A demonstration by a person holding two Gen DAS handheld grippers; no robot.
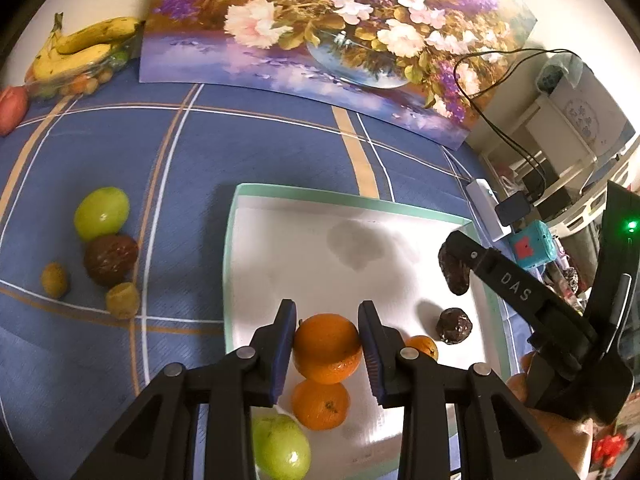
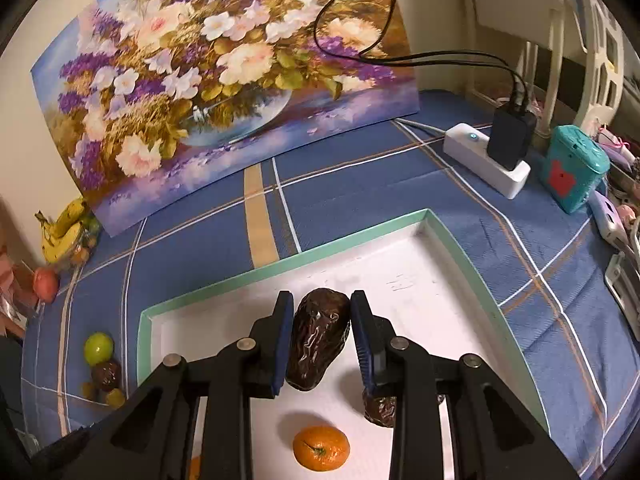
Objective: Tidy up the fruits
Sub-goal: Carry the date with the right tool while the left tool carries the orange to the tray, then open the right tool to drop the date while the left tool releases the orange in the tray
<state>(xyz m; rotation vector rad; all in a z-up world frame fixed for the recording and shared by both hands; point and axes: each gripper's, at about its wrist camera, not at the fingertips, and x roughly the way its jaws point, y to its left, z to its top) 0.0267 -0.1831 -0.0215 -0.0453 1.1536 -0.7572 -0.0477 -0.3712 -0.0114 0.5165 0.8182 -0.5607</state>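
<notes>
Placing step: the left gripper [image 1: 327, 344] pinches an orange [image 1: 326, 347] and the right gripper [image 2: 322, 336] a date [image 2: 318, 338] over the tray [image 2: 224, 286]; next, jaws should spread.

Both wrist views look down steeply and from close over the white tray [image 1: 400, 256] [image 2: 400, 264], facing the flower painting [image 1: 320, 28] [image 2: 224, 80] at 12 o'clock. The left view sits farther left; both share tray, painting and bananas [image 1: 80, 48] [image 2: 64, 228] near 10 o'clock.
</notes>
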